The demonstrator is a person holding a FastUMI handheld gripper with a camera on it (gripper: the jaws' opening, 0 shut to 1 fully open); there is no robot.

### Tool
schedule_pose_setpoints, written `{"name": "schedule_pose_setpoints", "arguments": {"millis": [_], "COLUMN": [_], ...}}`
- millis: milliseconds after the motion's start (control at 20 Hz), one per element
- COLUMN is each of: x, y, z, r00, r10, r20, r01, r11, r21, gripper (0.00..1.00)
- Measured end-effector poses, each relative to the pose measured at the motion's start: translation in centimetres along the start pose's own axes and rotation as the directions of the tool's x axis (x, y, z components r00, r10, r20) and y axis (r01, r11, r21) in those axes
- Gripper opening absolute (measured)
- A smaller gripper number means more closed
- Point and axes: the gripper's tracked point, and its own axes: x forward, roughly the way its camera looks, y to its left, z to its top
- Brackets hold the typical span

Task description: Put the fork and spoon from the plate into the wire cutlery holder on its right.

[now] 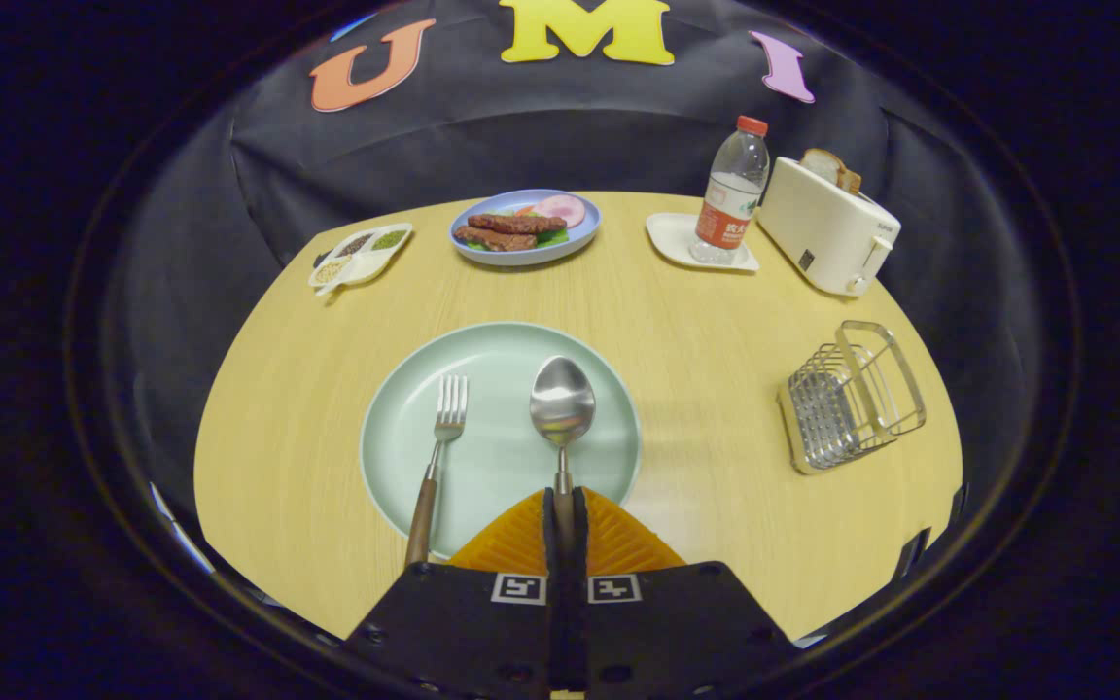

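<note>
The wooden worktop (716, 321) spreads out ahead of me, round-edged and pale. Largest on it is the pale green plate (502, 457), lying just ahead of my fingers. Off to its right, well apart from it, stands the wire cutlery holder (850, 397), its open top tilted away from the plate as I see it. Beyond that, at the far right of the worktop, sits a cream toaster (827, 238) with a slice of bread (830, 167) poking out of it. Beside the toaster a plastic water bottle (733, 194) with a red cap stands on a small white dish (677, 238). Far across, in the middle, is a blue plate of food (525, 227), and left of it a white divided dish of seasonings (360, 255).

On the green plate the fork (436, 467) lies on the left half, its long axis running toward me, tines pointing away and its brown handle crossing the near rim. The spoon (562, 413) lies right of it, roughly parallel, bowl pointing away and face up, handle toward me.

My gripper (564, 510) is clenched on the spoon's handle, both fingers pressing it from either side at the plate's near rim.
</note>
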Motion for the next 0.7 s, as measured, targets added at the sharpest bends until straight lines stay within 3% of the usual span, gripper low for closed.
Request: {"name": "schedule_pose_setpoints", "arguments": {"millis": [300, 700], "x": [-4.4, -7.4], "y": [-5.3, -16.5], "z": [2.3, 4.7], "r00": [0.999, 0.994], "r10": [0.001, -0.082], "r20": [0.048, 0.073], "r01": [-0.001, 0.080], "r11": [1.000, 0.996], "r21": [-0.003, 0.027], "gripper": [0.01, 0.01]}}
